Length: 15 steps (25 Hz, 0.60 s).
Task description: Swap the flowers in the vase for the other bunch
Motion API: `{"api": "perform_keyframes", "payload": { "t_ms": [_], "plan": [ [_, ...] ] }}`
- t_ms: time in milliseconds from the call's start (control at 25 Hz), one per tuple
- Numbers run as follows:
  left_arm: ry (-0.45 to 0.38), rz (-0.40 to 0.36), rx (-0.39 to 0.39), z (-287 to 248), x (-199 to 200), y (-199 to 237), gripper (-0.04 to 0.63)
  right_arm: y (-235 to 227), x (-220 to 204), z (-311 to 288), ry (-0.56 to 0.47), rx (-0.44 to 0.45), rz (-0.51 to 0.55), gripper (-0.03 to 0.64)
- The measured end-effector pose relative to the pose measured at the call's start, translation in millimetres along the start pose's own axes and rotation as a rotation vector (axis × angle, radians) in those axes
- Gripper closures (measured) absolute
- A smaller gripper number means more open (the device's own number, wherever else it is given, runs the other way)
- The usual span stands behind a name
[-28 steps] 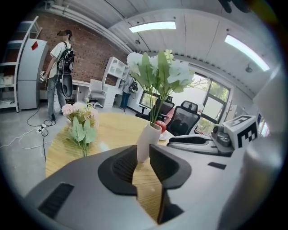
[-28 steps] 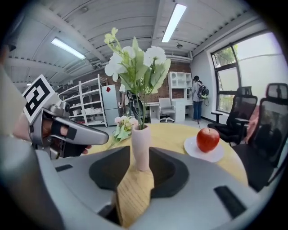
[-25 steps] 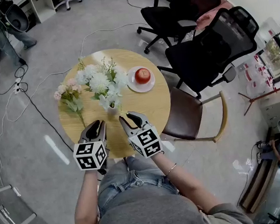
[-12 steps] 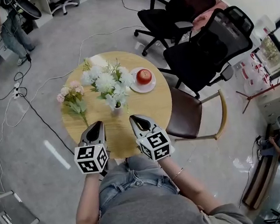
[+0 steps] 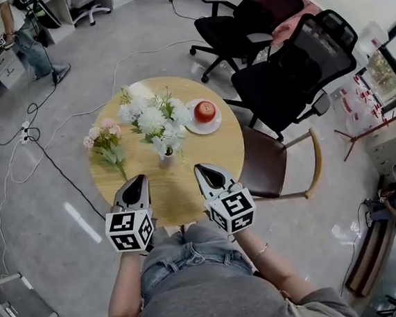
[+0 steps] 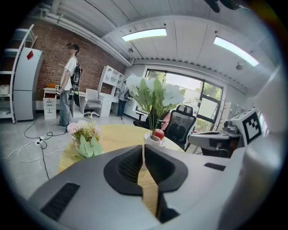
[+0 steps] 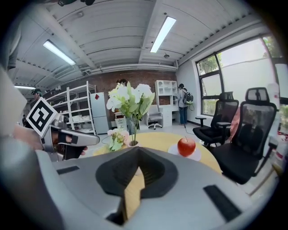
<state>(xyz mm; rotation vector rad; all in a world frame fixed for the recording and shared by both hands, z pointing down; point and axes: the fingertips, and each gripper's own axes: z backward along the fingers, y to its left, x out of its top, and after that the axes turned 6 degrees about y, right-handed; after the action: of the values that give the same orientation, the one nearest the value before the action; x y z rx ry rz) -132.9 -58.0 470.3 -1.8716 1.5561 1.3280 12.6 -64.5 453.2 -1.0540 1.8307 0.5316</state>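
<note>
White flowers (image 5: pixel 153 117) stand in the vase (image 5: pixel 165 159), with the pink bunch (image 5: pixel 105 139) lying beside it. Short of the vase, apart from it, the left gripper (image 5: pixel 135 181) and right gripper (image 5: pixel 203 170) have jaws together, empty.

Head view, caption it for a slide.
Left gripper and right gripper, shut, before white flowers in a vase, pink bunch lying alongside.
</note>
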Motion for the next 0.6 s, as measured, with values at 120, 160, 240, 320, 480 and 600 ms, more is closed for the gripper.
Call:
{"api": "perform_keyframes", "payload": {
  "t_ms": [120,160,240,320,480,600],
  "plan": [
    [-0.011,-0.004,0.009,4,3,-1,0.568,-5,6,7,-0.019,-0.012,0.007,0.607],
    [-0.017,-0.006,0.014,5,5,-1,0.568,-6,8,9,-0.027,-0.014,0.013,0.607],
    [-0.023,-0.01,0.023,8,8,-2,0.569,-7,11,12,-0.04,-0.012,0.019,0.607],
    [-0.024,-0.006,0.03,11,8,-3,0.569,-7,12,15,-0.049,-0.008,0.014,0.607],
    [-0.034,0.016,0.047,16,6,-5,0.569,-10,10,21,-0.059,-0.003,0.002,0.607],
    [-0.037,0.037,0.057,19,1,-7,0.569,-9,3,26,-0.054,0.008,-0.011,0.607]
  ]
}}
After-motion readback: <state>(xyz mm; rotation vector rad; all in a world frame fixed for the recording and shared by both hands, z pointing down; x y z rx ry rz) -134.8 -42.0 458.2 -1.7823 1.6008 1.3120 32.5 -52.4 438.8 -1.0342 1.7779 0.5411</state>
